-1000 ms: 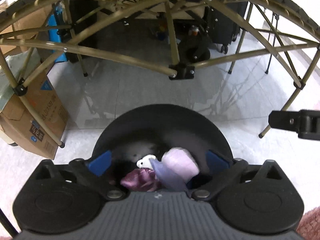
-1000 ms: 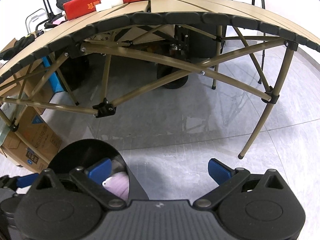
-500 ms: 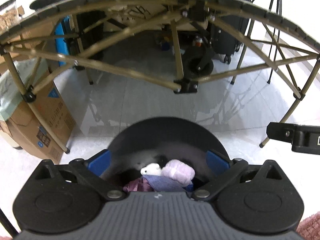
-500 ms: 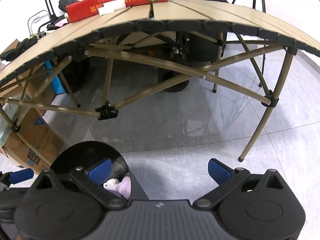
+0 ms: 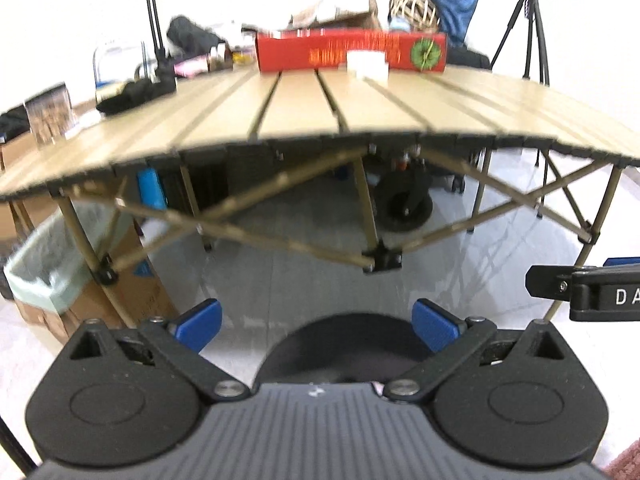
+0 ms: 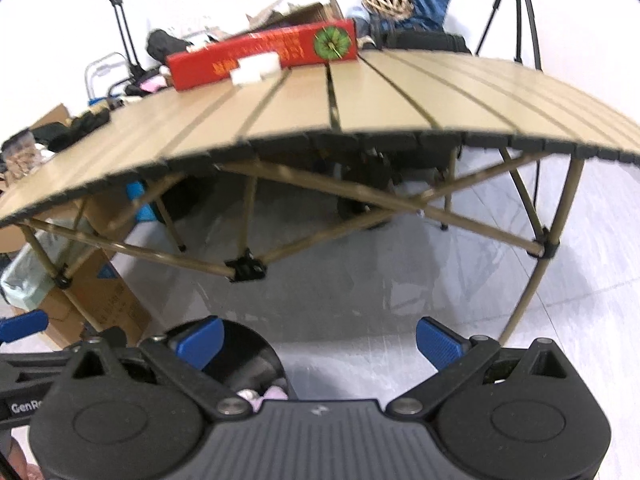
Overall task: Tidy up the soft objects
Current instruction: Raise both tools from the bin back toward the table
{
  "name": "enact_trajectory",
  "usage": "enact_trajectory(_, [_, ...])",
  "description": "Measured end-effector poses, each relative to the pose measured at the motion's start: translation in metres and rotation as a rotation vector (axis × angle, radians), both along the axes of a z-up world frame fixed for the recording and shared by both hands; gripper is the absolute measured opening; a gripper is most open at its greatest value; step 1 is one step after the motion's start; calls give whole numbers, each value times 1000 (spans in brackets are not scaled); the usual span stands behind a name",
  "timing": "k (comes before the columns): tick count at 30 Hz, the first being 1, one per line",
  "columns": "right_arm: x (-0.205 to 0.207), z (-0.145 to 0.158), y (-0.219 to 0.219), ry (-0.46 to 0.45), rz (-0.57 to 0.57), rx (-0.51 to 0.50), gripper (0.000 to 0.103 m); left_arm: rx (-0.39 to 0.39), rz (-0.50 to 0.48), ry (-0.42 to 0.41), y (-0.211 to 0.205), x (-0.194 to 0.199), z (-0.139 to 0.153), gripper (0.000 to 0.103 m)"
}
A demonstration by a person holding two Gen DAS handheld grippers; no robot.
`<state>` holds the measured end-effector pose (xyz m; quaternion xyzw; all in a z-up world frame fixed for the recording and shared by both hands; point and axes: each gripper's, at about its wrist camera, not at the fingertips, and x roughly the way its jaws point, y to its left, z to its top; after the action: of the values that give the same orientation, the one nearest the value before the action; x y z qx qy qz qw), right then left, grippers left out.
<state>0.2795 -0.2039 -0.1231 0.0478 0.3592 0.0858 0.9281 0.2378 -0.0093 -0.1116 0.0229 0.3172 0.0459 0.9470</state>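
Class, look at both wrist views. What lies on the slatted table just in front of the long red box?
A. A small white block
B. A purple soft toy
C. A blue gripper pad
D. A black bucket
A: a small white block lies on the table against the front face of the red box; the left wrist view shows it too.

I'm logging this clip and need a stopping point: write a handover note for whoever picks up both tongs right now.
Left tongs: open, empty, above the black bin.
Right tongs: open, empty, to the right of the same bin.
Soft toys: pink and white plush pieces lie inside the bin, seen from the right wrist view.
Done: those toys are binned.
Left: the folding table shows only a red box and a small white item; check whether that one is soft and belongs in the bin.
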Motion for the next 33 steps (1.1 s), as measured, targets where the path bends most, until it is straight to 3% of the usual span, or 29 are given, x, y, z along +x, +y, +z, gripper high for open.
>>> enact_trajectory(14, [-26, 62, -8, -331, 79, 31, 103, -47, 17, -154, 14, -2, 49, 103])
enact_trajectory(23, [-11, 85, 7, -443, 99, -1, 103, -59, 78, -257, 27, 22, 82, 103])
enact_trajectory(33, [29, 99, 19, -481, 106, 14, 103, -57, 126, -312, 43, 59, 98, 103])
